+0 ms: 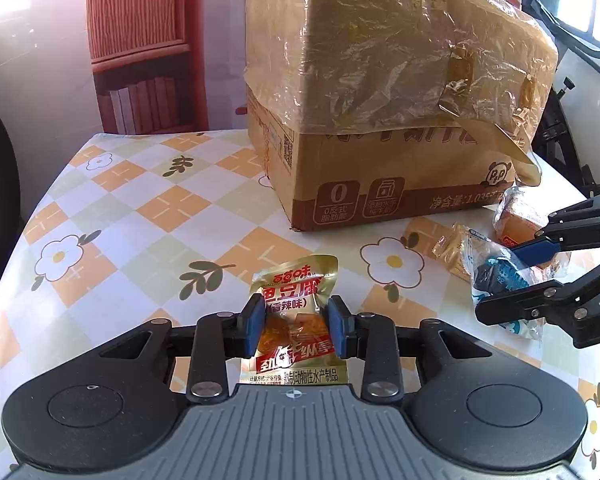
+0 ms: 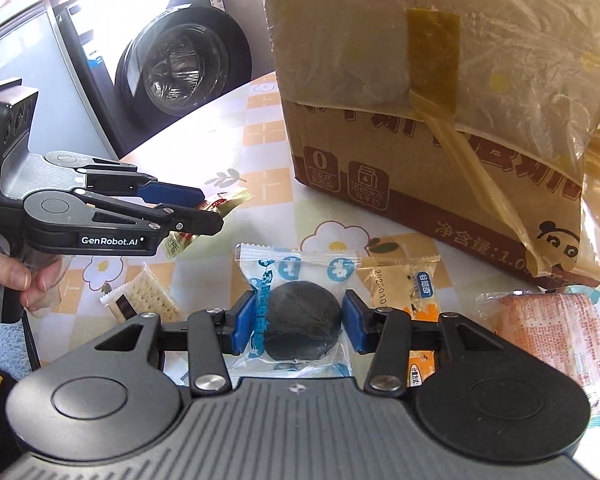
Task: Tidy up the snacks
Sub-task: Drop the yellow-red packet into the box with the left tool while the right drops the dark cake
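Left hand-held gripper: the left hand-held gripper (image 1: pixel 295 330) points down and forward at the table, its blue pads pinched narrow on both sides of a gold foil snack packet with red lettering (image 1: pixel 294 318).
Gold packet: it lies in front of the large brown cardboard box (image 1: pixel 380 92), to the box's near left; its lower edge is hidden behind the gripper body.
Right hand-held gripper: the right hand-held gripper (image 2: pixel 300 326) also tilts down toward the table, pads partly closed against a clear wrapper with blue print holding a round black snack (image 2: pixel 300 326); the pads press the wrapper on both sides.
Black snack: it sits in front of the box, at its near right corner side.
Hand: a person's hand (image 2: pixel 18 276) grips the left tool's handle; only the fingers show at the frame edge.
Table: a table with an orange, green and white checked flower cloth (image 1: pixel 112 208) carries everything.
Other snacks: a cracker pack (image 2: pixel 146 298) and a pale seeded biscuit pack (image 2: pixel 404 286) lie near the black snack; an orange-pink wrapped cake (image 2: pixel 552 340) lies to its right, partly cut off.
Box: crinkled clear plastic and yellow tape cover it; its top runs out of view.
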### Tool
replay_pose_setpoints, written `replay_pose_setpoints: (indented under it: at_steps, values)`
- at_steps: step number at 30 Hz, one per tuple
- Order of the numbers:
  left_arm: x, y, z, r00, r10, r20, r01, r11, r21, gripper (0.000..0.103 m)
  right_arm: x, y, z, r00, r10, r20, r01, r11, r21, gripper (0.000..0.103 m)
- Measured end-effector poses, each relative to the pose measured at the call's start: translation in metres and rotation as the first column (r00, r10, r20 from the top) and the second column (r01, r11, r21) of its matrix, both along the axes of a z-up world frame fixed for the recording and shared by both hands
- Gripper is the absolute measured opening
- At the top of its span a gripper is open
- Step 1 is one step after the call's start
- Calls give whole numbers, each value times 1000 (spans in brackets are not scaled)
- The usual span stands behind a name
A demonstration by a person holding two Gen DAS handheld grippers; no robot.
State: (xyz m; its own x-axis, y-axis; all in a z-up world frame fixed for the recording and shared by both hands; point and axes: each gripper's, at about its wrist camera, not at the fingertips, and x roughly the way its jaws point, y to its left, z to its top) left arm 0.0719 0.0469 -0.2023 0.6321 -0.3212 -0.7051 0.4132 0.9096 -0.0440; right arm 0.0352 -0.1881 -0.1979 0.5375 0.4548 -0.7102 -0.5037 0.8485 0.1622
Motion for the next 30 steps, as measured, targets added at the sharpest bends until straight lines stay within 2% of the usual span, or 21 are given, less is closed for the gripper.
replay_pose_setpoints:
  at_steps: [6, 15, 19, 24, 30]
  values:
    - [-5, 5, 11, 999, 28, 17, -27, 999, -39, 36, -5, -3, 9, 999, -31, 35, 30, 999, 32, 48]
    - [-14, 0, 74, 983, 28, 182, -11, 996, -94, 36, -17, -13, 49, 984, -55, 170, 42, 996, 81, 48]
    - [-12, -6, 106, 965, 39, 260, -3, 990, -138, 36, -18, -20, 77, 963, -78, 259, 54, 993, 101, 48]
    - [-5, -24, 151, 936, 27, 352, 42, 982, -185, 36, -15, -35, 116, 921, -121, 370, 81, 989, 121, 48]
    - [23, -59, 184, 916, -1, 401, 91, 974, -207, 37, 18, -63, 149, 875, -205, 439, 181, 979, 96, 48]
